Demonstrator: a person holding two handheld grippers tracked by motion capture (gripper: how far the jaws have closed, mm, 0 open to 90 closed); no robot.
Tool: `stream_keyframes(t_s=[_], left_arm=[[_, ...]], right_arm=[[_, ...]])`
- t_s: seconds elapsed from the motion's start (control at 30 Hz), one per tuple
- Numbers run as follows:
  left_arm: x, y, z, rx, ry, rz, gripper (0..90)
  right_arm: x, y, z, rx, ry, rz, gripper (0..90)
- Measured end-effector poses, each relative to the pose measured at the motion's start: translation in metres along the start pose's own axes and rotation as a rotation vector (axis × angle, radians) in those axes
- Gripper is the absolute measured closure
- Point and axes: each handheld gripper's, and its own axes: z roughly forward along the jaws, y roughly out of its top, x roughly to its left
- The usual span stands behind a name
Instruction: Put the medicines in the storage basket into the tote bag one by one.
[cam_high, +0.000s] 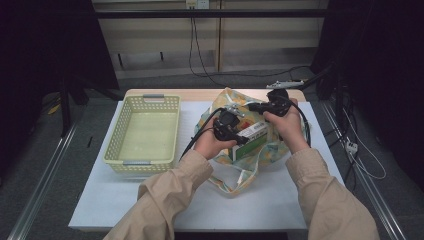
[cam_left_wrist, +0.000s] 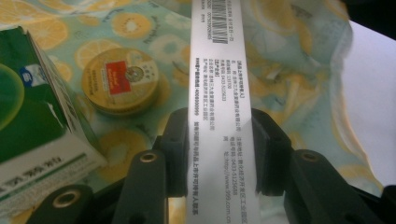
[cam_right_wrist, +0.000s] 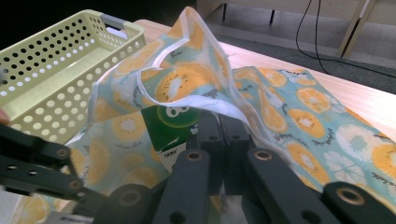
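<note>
The left gripper clamps a white box by its narrow sides, lifting it from the fruit-print bag on the table. The right gripper pinches the bag's rim, keeping the mouth open. Inside: one green box and one round tin. Beyond stands one basket.

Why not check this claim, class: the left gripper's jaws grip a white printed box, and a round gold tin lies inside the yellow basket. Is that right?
Not quite. The round gold tin lies on the fruit-print bag, not in the yellow basket, as the left gripper view shows. The left gripper does grip the white printed box.
</note>
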Motion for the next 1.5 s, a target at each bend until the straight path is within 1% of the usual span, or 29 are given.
stream_keyframes(t_s=[0.03, 0.13, 0.17, 0.2, 0.23, 0.27, 0.4, 0.43, 0.5, 0.57, 0.6, 0.67, 0.7, 0.73, 0.87, 0.93, 0.97, 1.0, 1.03, 1.07, 1.1, 1.13, 1.2, 1.27, 1.3, 1.37, 1.4, 1.43, 1.5], left_arm=[[0.001, 0.002, 0.002, 0.004, 0.009, -0.004, 62.8], [0.005, 0.002, 0.006, -0.002, 0.006, -0.030, 62.8], [0.005, 0.002, 0.007, -0.003, 0.008, -0.031, 62.8], [0.006, 0.001, 0.009, 0.004, 0.011, -0.035, 62.8], [0.007, 0.001, 0.010, 0.017, 0.013, -0.029, 62.8], [0.007, 0.001, 0.011, 0.003, 0.018, -0.048, 62.8], [0.010, 0.003, 0.016, -0.035, 0.014, -0.074, 62.8], [0.011, 0.005, 0.017, -0.034, 0.012, -0.081, 62.7], [0.012, 0.008, 0.020, -0.030, 0.021, -0.076, 62.8], [0.013, 0.011, 0.022, -0.043, 0.030, -0.085, 62.8], [0.014, 0.013, 0.024, -0.038, 0.034, -0.080, 62.7], [0.014, 0.016, 0.029, -0.050, 0.033, -0.079, 62.7], [0.014, 0.018, 0.031, -0.051, 0.048, -0.079, 62.6], [0.014, 0.019, 0.033, -0.060, 0.035, -0.075, 62.6], [0.012, 0.025, 0.044, -0.077, 0.039, -0.068, 62.2], [0.014, 0.025, 0.047, -0.102, 0.044, -0.074, 61.8], [0.015, 0.025, 0.048, -0.113, 0.039, -0.092, 60.5], [0.016, 0.024, 0.049, -0.117, 0.051, -0.090, 56.0], [0.016, 0.023, 0.050, -0.101, 0.068, -0.089, 44.6], [0.016, 0.022, 0.049, -0.084, 0.074, -0.097, 33.0], [0.017, 0.021, 0.047, -0.079, 0.069, -0.100, 28.0], [0.017, 0.018, 0.043, -0.078, 0.056, -0.089, 28.2], [0.017, 0.014, 0.035, -0.083, 0.066, -0.074, 25.7], [0.018, 0.009, 0.025, -0.084, 0.054, -0.083, 20.0], [0.018, 0.005, 0.019, -0.084, 0.054, -0.073, 19.5], [0.017, -0.002, 0.009, -0.098, 0.045, -0.080, 18.0], [0.016, -0.007, 0.004, -0.101, 0.041, -0.079, 17.3], [0.015, -0.011, -0.001, -0.091, 0.038, -0.077, 16.5], [0.013, -0.020, -0.009, -0.100, 0.038, -0.069, 14.9]], right_arm=[[-0.001, 0.001, -0.001, 0.001, -0.002, 0.000, 89.7], [-0.004, 0.004, -0.007, -0.006, -0.011, 0.000, 89.7], [-0.006, 0.005, -0.009, -0.009, -0.013, 0.002, 89.7], [-0.007, 0.006, -0.010, -0.013, -0.015, 0.004, 89.7], [-0.008, 0.006, -0.011, -0.014, -0.015, 0.004, 89.7], [-0.009, 0.006, -0.012, -0.014, -0.014, 0.006, 89.7], [-0.009, 0.005, -0.010, -0.011, -0.015, 0.007, 89.7], [-0.008, 0.005, -0.009, -0.011, -0.013, 0.006, 89.7], [-0.006, 0.006, -0.008, -0.014, -0.007, 0.006, 89.7], [-0.005, 0.006, -0.008, -0.012, -0.007, 0.000, 89.7], [-0.005, 0.006, -0.008, -0.012, -0.007, 0.001, 89.7], [-0.006, 0.005, -0.008, -0.013, -0.009, 0.004, 89.7], [-0.006, 0.005, -0.009, -0.014, -0.011, 0.006, 89.7], [-0.007, 0.005, -0.009, -0.016, -0.015, 0.008, 89.7], [-0.009, 0.004, -0.010, -0.009, -0.020, 0.012, 89.7], [-0.010, 0.004, -0.010, -0.006, -0.025, 0.011, 89.7], [-0.010, 0.004, -0.010, -0.005, -0.024, 0.010, 89.7], [-0.010, 0.004, -0.010, -0.006, -0.024, 0.011, 89.7], [-0.011, 0.003, -0.009, -0.004, -0.027, 0.013, 89.7], [-0.011, 0.003, -0.009, -0.004, -0.027, 0.013, 89.7], [-0.011, 0.003, -0.008, -0.006, -0.025, 0.015, 89.7], [-0.011, 0.002, -0.008, -0.004, -0.025, 0.016, 89.7], [-0.011, 0.002, -0.006, -0.004, -0.022, 0.016, 89.7], [-0.010, 0.001, -0.005, -0.004, -0.021, 0.014, 89.7], [-0.009, 0.000, -0.005, -0.003, -0.021, 0.014, 89.6], [-0.009, -0.002, -0.003, 0.001, -0.019, 0.014, 89.7], [-0.008, -0.003, -0.003, 0.001, -0.019, 0.016, 89.7], [-0.008, -0.004, -0.002, 0.001, -0.016, 0.017, 89.7], [-0.007, -0.007, -0.001, 0.006, -0.015, 0.018, 89.7]])
